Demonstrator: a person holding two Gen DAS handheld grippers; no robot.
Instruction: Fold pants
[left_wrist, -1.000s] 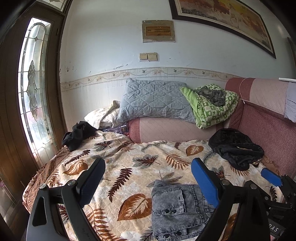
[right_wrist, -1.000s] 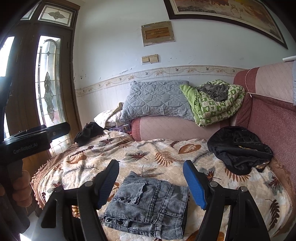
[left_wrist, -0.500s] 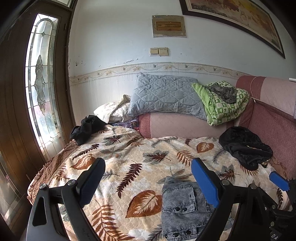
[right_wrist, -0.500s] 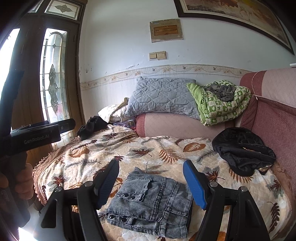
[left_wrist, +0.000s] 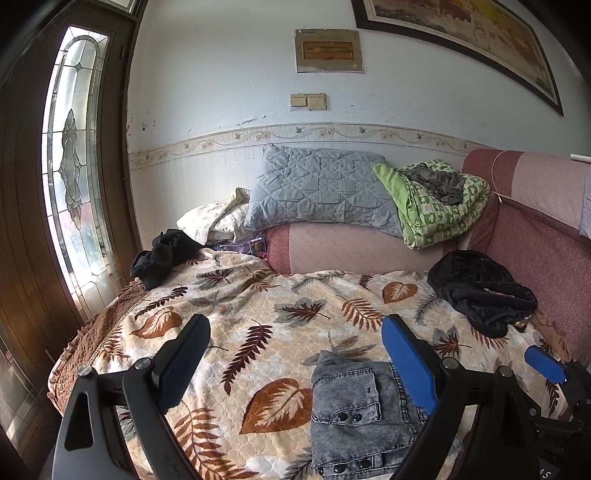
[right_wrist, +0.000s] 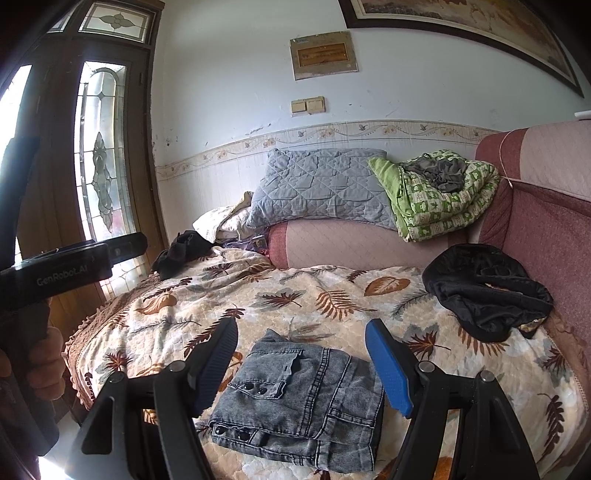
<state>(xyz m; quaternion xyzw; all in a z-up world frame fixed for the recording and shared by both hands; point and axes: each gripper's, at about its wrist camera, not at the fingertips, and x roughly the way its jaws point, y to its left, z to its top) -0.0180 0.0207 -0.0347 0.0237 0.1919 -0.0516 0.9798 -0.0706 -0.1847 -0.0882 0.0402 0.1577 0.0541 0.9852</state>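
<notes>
The grey denim pants (right_wrist: 306, 398) lie folded into a compact rectangle on the leaf-patterned blanket (right_wrist: 295, 295), near its front edge. My right gripper (right_wrist: 301, 326) is open just in front of them; its fingers frame the pants without touching. My left gripper (left_wrist: 295, 328) is also open and holds nothing. The pants (left_wrist: 354, 406) sit low in its view, toward its right finger. A blue fingertip (left_wrist: 545, 363) of the right gripper shows at the far right of the left wrist view. The left gripper's body (right_wrist: 74, 266) and a hand (right_wrist: 44, 362) appear at the left edge of the right wrist view.
A black garment (right_wrist: 484, 291) lies at the blanket's right, against the pink sofa back (right_wrist: 546, 229). Another dark garment (right_wrist: 181, 251) sits at the far left corner. A grey pillow (right_wrist: 321, 188) and green quilt (right_wrist: 443, 199) rest on the backrest. A glass door (right_wrist: 99, 155) stands at left.
Both views have shifted only slightly. The pants lie as before and both grippers stay open.
</notes>
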